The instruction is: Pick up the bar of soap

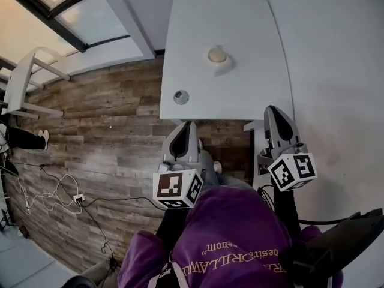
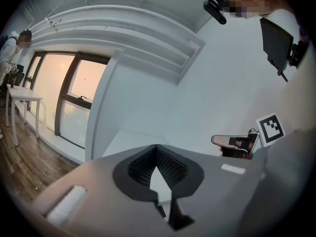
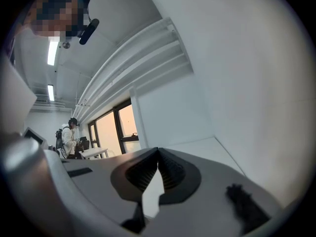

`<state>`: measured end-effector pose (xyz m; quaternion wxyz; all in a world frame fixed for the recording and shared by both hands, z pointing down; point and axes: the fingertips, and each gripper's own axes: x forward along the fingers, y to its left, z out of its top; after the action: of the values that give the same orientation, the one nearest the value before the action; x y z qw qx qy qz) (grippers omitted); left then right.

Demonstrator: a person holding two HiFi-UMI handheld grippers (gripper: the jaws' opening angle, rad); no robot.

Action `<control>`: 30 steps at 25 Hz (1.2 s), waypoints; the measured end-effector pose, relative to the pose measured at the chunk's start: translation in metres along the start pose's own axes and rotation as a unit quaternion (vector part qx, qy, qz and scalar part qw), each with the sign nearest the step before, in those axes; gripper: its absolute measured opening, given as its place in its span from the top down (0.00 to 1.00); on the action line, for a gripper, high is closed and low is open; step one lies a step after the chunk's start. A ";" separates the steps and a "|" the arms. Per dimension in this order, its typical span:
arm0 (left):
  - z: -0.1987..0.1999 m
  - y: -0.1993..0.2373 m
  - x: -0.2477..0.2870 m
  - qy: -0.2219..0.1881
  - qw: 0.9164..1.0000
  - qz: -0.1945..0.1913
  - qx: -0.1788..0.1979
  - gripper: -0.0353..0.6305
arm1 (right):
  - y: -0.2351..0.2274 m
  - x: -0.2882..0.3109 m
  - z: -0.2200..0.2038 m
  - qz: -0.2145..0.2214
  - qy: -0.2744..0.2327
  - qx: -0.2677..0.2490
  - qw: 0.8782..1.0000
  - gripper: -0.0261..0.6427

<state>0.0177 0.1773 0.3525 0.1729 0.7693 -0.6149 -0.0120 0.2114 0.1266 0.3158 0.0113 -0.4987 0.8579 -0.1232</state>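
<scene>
A pale, rounded bar of soap [image 1: 216, 54] lies on a white dish [image 1: 224, 67] in the middle of the white table [image 1: 192, 29]. Both grippers hang short of the table's near edge, pointing toward it, well apart from the soap. My left gripper [image 1: 191, 125] is shut, its tips meeting with nothing between them [image 2: 156, 147]. My right gripper [image 1: 273, 110] is also shut and empty [image 3: 158, 151], and its side shows in the left gripper view [image 2: 236, 143]. The soap does not show in either gripper view.
A small round grey object [image 1: 181, 96] sits near the table's front left corner. A white wall [image 1: 336, 71] runs along the right. Wooden floor [image 1: 102, 131] spreads left, with cables [image 1: 57, 194], a white bench [image 1: 24, 80] and a standing person [image 3: 68, 138].
</scene>
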 end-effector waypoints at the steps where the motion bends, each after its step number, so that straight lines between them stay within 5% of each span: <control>1: 0.000 0.003 0.005 0.001 1.000 -0.001 0.000 0.94 | -0.002 0.005 -0.002 -0.004 0.001 -0.001 1.000 0.95; 14: 0.048 0.043 0.125 -0.005 0.999 -0.050 0.002 0.94 | -0.039 0.122 0.011 -0.055 -0.002 0.013 0.998 0.95; 30: 0.068 0.103 0.215 0.029 0.996 -0.081 0.001 0.94 | -0.056 0.230 -0.015 -0.082 0.065 0.018 0.994 0.95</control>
<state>-0.0425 -0.0632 0.3597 0.1883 0.8169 -0.5451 -0.0035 0.1410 -0.0946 0.3665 -0.0457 -0.5580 0.8107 -0.1713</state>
